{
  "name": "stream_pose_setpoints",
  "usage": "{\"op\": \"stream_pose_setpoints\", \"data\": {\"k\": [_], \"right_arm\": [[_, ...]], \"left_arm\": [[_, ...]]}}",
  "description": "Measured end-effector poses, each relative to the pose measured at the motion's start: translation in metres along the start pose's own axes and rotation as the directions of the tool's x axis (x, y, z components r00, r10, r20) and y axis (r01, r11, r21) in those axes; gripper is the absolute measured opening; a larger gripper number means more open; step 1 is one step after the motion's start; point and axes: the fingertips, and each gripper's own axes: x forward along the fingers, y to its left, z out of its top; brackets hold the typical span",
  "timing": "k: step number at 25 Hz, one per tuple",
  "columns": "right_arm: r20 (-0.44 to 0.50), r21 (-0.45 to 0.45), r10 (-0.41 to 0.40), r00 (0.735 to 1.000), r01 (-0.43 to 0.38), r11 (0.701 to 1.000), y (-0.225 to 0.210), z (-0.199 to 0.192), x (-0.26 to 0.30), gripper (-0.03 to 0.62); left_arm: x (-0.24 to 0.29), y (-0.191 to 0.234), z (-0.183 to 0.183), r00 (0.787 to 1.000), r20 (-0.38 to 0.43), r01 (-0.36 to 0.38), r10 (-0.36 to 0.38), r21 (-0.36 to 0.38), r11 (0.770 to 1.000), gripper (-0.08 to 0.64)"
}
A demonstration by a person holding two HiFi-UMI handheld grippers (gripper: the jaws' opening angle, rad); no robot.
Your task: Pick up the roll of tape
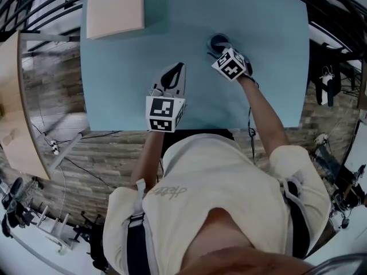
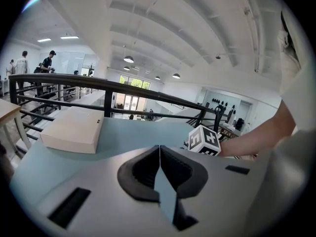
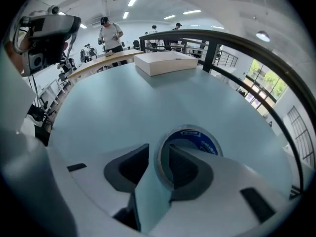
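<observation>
One roll of tape (image 3: 206, 143) lies flat, far right on the table (image 1: 258, 67); the white print on its blue core is too blurred to read. The right gripper (image 3: 159, 157) has its jaws spread astride the roll's wall, seemingly not pinching it. The left gripper (image 2: 159, 149) is pressed together, empty. One box (image 1: 114, 7) sits far left.

Matt smooth tabletop (image 1: 258, 67); glossy tape roll (image 3: 197, 137); matt cardboard box (image 1: 114, 7).

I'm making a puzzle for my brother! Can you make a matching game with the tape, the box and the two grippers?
Things:
1 roll of tape
2 box
3 left gripper
4 right gripper

Clues:
A jaws together
B far corner of the table
C round, blue inside
D jaws apart, one on each side of the roll's wall

Pairs: 1-C, 2-B, 3-A, 4-D
</observation>
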Motion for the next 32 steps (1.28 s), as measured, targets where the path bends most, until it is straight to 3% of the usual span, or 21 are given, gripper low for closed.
{"op": "stream_pose_setpoints", "data": {"k": [4,8,14,21,27,32], "right_arm": [[-0.095,-0.015,0.009,0.995,-0.010,1.000,-0.003,-0.007,0.004,0.093],[-0.154,-0.024,0.018,0.988,-0.022,0.999,-0.002,-0.008,0.008,0.092],[-0.253,-0.123,0.030,0.967,-0.063,0.990,0.000,-0.012,0.009,0.069],[-0.198,-0.131,-0.008,0.980,-0.019,0.991,0.003,-0.016,0.002,0.054],[-0.092,-0.066,-0.026,0.995,0.020,0.998,0.009,-0.012,-0.013,0.054],[0.038,0.060,-0.035,0.999,0.033,0.998,0.013,0.001,-0.043,0.054]], "left_arm": [[-0.002,0.002,-0.002,1.000,0.001,0.000,0.000,-0.005,1.000,0.021],[-0.004,0.006,-0.003,1.000,0.004,-0.001,0.001,-0.010,1.000,0.021],[-0.004,0.007,0.001,1.000,0.020,0.000,0.000,-0.009,1.000,0.021],[-0.014,0.003,0.003,1.000,0.022,-0.006,0.006,0.002,1.000,0.021],[-0.022,0.002,-0.001,1.000,0.013,0.000,-0.001,0.011,1.000,0.021],[-0.027,-0.006,-0.001,1.000,0.011,0.016,-0.016,0.018,1.000,0.021]]}}
